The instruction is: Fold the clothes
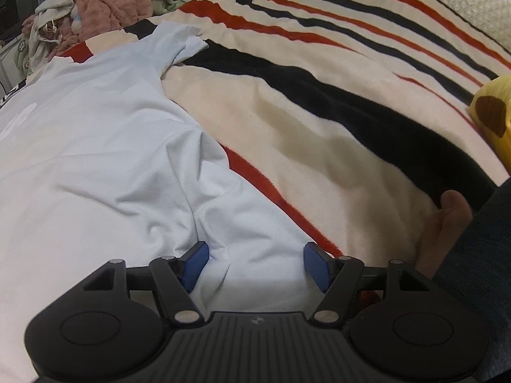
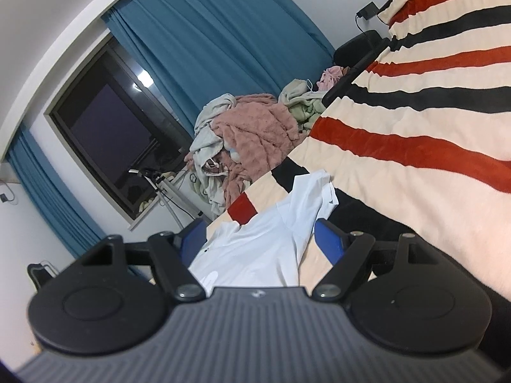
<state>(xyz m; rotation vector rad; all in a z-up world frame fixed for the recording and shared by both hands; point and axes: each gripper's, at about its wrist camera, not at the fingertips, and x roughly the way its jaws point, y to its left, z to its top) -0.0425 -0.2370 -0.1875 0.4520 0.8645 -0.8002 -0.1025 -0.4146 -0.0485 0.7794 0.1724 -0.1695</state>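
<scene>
The left gripper [image 1: 255, 263] is hovering spread over the white shirt [image 1: 95, 146], lying at the striped blanket's [image 1: 319, 146] edge. The right gripper [image 2: 260, 242] is hanging spread, pinching nothing.

Black handheld grippers with blue pads

The left gripper [image 1: 256, 263] and right gripper [image 2: 259, 242] each have 2 blue ribbed pads [image 1: 194, 265], black linkage arms with silver pivot screws, 2 round housings, a grooved base; a dark sleeve [image 1: 482, 255] shows.

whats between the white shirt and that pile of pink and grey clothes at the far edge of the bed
Only a strip of the striped blanket. In the right wrist view the white shirt stops short of the clothes pile, with blanket between them.
</scene>
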